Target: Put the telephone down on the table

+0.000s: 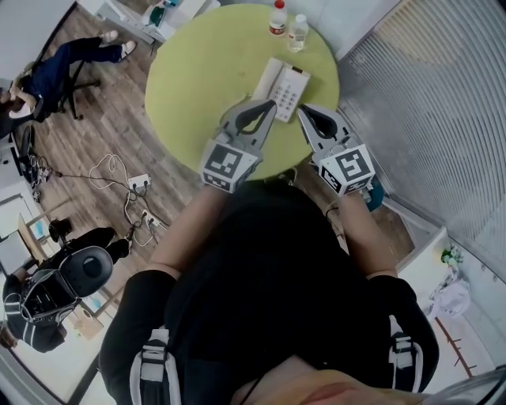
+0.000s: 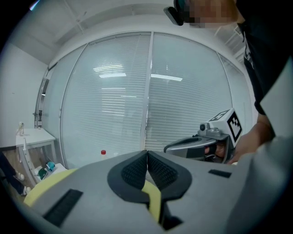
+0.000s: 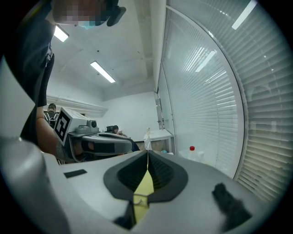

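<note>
A white telephone (image 1: pixel 286 84) lies flat on the round yellow-green table (image 1: pixel 205 79), handset on its left side, keypad facing up. My left gripper (image 1: pixel 272 104) hovers with its tip at the phone's near left corner, jaws shut with nothing between them (image 2: pixel 147 154). Just to the right of the phone's near edge, my right gripper (image 1: pixel 301 115) is shut and empty too (image 3: pixel 147 154). Each gripper view shows the other gripper alongside: the right gripper (image 2: pixel 201 144) and the left gripper (image 3: pixel 94 142). The phone is hidden in both gripper views.
Two clear bottles (image 1: pixel 277 17) (image 1: pixel 297 32) stand at the table's far edge; a red cap (image 2: pixel 103 152) shows past my left jaws. Window blinds (image 1: pixel 443 95) run along the right. Cables and a power strip (image 1: pixel 138 183) lie on the wood floor at left, near seated people (image 1: pixel 47 75).
</note>
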Demonstrator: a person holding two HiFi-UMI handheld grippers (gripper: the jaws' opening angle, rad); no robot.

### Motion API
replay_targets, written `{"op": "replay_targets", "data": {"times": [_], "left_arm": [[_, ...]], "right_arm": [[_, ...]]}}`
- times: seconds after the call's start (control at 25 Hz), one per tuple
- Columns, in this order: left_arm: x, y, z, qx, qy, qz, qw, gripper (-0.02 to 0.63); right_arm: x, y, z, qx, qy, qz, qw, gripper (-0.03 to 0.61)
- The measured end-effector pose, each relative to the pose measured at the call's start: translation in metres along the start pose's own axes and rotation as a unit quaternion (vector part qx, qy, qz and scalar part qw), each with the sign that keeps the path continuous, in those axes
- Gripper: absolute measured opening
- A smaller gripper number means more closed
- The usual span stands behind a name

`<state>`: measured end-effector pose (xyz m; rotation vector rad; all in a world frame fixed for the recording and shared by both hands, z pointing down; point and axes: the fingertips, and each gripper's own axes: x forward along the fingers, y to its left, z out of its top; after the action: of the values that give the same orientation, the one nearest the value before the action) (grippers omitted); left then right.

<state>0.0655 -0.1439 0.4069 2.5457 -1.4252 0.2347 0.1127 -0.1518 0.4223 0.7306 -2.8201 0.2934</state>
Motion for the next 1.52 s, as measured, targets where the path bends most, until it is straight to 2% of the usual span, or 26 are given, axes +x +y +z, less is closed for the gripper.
{"op": "replay_targets", "data": {"times": [0.12,0.4,0.8,1.0,1.28,1.52], "left_arm": [[0.017,0.018,-0.014,-0.007,0.015,-0.012,0.9998,0.014],[0.036,0.030,-0.041,-0.022,0.045,-0.035,0.9982,0.014],[0.077,0.064,-0.102,-0.037,0.108,-0.042,0.9925,0.014],[0.091,0.078,-0.147,-0.037,0.164,-0.037,0.9850,0.015],[0.102,0.094,-0.191,-0.050,0.216,-0.022,0.9749,0.017],[0.116,0.104,-0.222,-0.070,0.256,-0.002,0.9642,0.112]], "right_arm": [[0.018,-0.013,-0.007,0.009,0.007,-0.015,1.000,0.017],[0.035,-0.026,-0.028,0.011,0.024,-0.054,0.998,0.017],[0.073,-0.049,-0.072,0.028,0.062,-0.075,0.995,0.018],[0.085,-0.056,-0.100,0.061,0.085,-0.085,0.991,0.018],[0.101,-0.058,-0.131,0.088,0.109,-0.086,0.986,0.018],[0.106,-0.060,-0.147,0.093,0.124,-0.088,0.984,0.018]]}}
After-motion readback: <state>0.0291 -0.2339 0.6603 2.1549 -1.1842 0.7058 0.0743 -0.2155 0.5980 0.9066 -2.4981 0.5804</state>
